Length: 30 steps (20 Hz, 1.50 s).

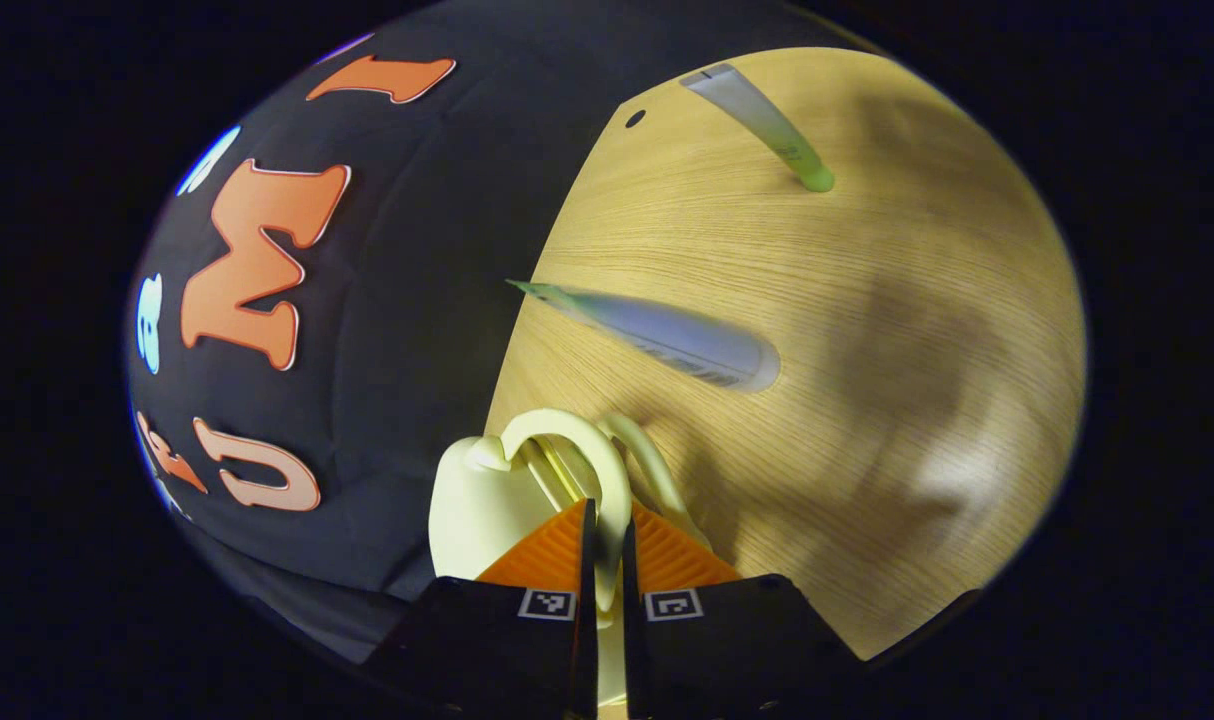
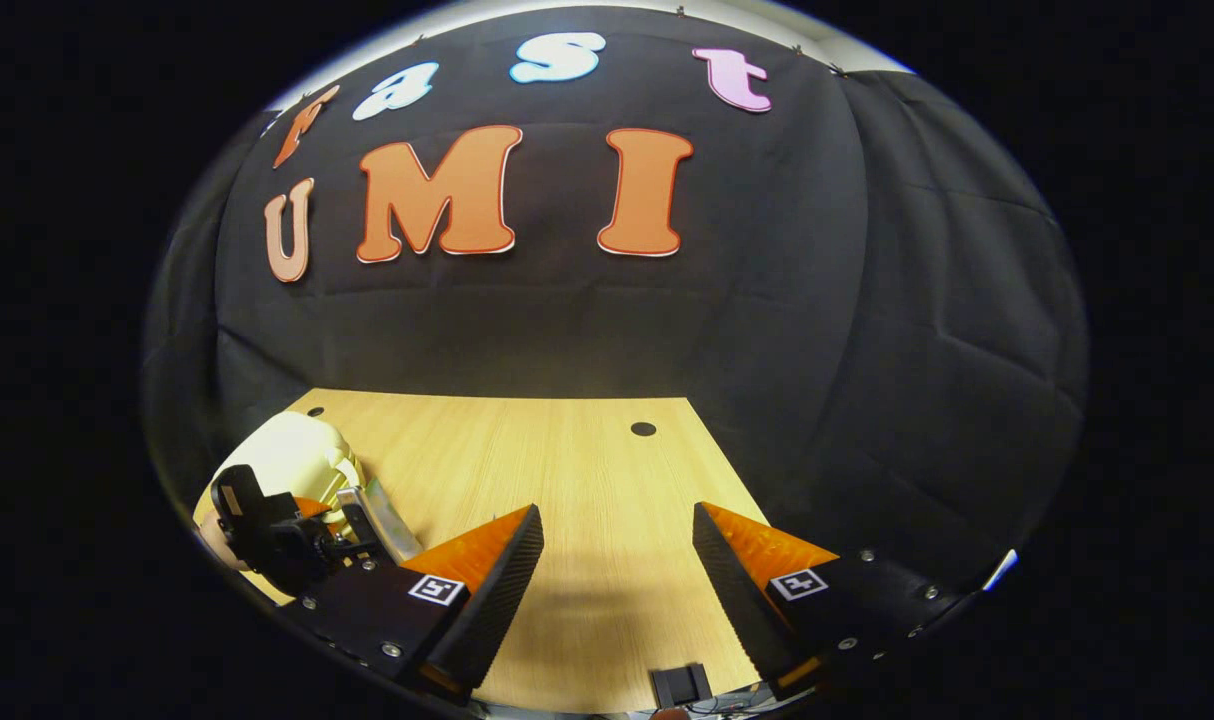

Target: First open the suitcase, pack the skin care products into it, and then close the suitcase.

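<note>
The left gripper (image 1: pixel 603 530) was clamped on the suitcase (image 1: pixel 487 500) handle at the desk's (image 1: pixel 867 420) back edge. A tube (image 1: pixel 682 340) lay just ahead, lengthwise across its path (nearer this hand). The right gripper (image 2: pixel 617 560) hovered, jaws apart.

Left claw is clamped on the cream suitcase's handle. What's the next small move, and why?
Probably lift the left claw gently to swing the suitcase lid open: it grips the handle, two tubes wait on the table, and the right claw is open.

Matt wood-grain table (image 1: pixel 867 330), glossy plastic suitcase (image 1: pixel 477 500)
</note>
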Motion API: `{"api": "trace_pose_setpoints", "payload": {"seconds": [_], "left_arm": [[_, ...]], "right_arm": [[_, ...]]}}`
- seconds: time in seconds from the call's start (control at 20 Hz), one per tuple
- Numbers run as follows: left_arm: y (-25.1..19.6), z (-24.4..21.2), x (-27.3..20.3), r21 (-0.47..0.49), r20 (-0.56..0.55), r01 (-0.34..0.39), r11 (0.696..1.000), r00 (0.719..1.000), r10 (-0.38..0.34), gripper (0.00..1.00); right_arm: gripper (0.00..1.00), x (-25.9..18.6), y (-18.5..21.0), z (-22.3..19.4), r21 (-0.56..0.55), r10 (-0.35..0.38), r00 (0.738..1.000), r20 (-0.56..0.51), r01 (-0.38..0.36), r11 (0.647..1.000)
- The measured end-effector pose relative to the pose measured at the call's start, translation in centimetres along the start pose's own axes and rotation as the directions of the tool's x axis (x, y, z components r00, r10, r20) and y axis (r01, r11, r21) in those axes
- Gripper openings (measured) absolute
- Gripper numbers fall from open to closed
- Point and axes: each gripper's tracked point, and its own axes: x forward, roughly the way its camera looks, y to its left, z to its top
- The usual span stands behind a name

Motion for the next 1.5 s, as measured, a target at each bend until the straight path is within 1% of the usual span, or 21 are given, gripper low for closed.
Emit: {"api": "trace_pose_setpoints", "payload": {"seconds": [0.1,0.2,0.25,0.35,0.5,0.55,0.6,0.7,0.75,0.85,0.9,0.95,1.0,1.1,1.2,1.25,1.3,1.35,1.4,1.45,1.5], "left_arm": [[0.1,0.6,-0.4,-0.100,0.027,0.034,0.994,0.999,-0.031,0.11],[0.6,0.9,-0.9,-0.204,0.059,0.091,0.975,0.995,-0.081,0.11],[1.1,1.1,-1.2,-0.261,0.085,0.122,0.958,0.991,-0.103,0.11],[2.0,1.5,-2.2,-0.366,0.145,0.195,0.910,0.978,-0.151,0.11],[2.6,2.3,-2.5,-0.468,0.240,0.301,0.831,0.948,-0.209,0.10],[2.8,2.5,-2.8,-0.503,0.268,0.333,0.797,0.938,-0.222,0.11],[3.0,2.7,-3.3,-0.545,0.301,0.376,0.750,0.922,-0.243,0.11],[3.2,3.0,-5.1,-0.620,0.375,0.458,0.637,0.886,-0.273,0.11],[3.6,3.0,-5.8,-0.641,0.401,0.485,0.595,0.873,-0.279,0.11],[5.1,2.3,-7.0,-0.681,0.446,0.512,0.524,0.857,-0.257,0.11],[6.2,1.8,-6.9,-0.702,0.463,0.521,0.486,0.852,-0.245,0.13],[6.8,0.9,-7.1,-0.721,0.480,0.532,0.444,0.846,-0.233,0.11],[8.2,-0.7,-7.2,-0.740,0.496,0.541,0.400,0.840,-0.219,0.11],[9.6,-3.2,-6.9,-0.776,0.515,0.545,0.318,0.838,-0.180,0.10],[11.8,-7.2,-6.5,-0.804,0.517,0.535,0.259,0.844,-0.141,0.11],[12.2,-8.4,-5.5,-0.814,0.525,0.540,0.216,0.842,-0.125,0.09],[13.4,-10.8,-6.4,-0.817,0.536,0.549,0.173,0.836,-0.120,0.07],[14.2,-12.6,-6.2,-0.827,0.540,0.550,0.119,0.835,-0.107,0.07],[15.1,-14.8,-5.5,-0.836,0.537,0.544,0.076,0.838,-0.093,0.07],[15.8,-17.0,-4.8,-0.852,0.517,0.522,0.052,0.852,-0.080,0.07],[15.8,-19.3,-3.9,-0.868,0.490,0.494,0.049,0.868,-0.075,0.07]], "right_arm": [[0.95,0.3,0.5,0.3,-0.010,0.003,1.000,0.011,-0.003,1.000],[0.95,0.4,1.4,0.5,0.022,0.004,1.000,0.000,-0.004,1.000],[0.95,0.4,2.4,1.2,0.049,0.014,1.000,0.011,-0.014,0.999],[0.95,0.6,4.1,2.3,0.065,0.013,0.999,0.037,-0.016,0.998],[0.95,0.5,6.5,4.3,0.064,-0.017,0.997,0.080,0.012,0.998],[0.95,0.4,7.4,4.9,0.072,-0.021,0.995,0.095,0.015,0.997],[0.95,0.5,8.3,5.4,0.083,-0.023,0.994,0.104,0.015,0.996],[0.95,0.5,10.3,5.9,0.108,-0.016,0.994,0.105,0.004,0.994],[0.95,0.4,11.4,6.4,0.123,-0.009,0.994,0.111,-0.005,0.992],[0.95,0.3,13.4,7.3,0.146,0.009,0.992,0.126,-0.027,0.989],[0.95,0.3,14.2,7.6,0.154,0.017,0.992,0.129,-0.036,0.987],[0.95,0.2,15.1,7.8,0.163,0.024,0.991,0.129,-0.045,0.986],[0.95,0.1,16.0,8.2,0.172,0.031,0.991,0.133,-0.054,0.984],[0.95,0.0,17.7,8.8,0.186,0.050,0.990,0.133,-0.074,0.980],[0.95,0.0,19.4,9.1,0.198,0.075,0.989,0.129,-0.100,0.975],[0.95,-0.2,20.3,9.3,0.198,0.089,0.988,0.129,-0.113,0.974],[0.95,-0.2,21.1,9.6,0.193,0.099,0.987,0.130,-0.123,0.973],[0.95,-0.3,21.8,9.8,0.183,0.109,0.985,0.131,-0.132,0.974],[0.95,-0.5,22.5,9.9,0.170,0.116,0.985,0.131,-0.138,0.976],[0.95,-0.8,23.2,10.1,0.158,0.122,0.984,0.131,-0.142,0.977],[0.95,-1.0,23.8,10.1,0.150,0.129,0.983,0.128,-0.148,0.978]]}}
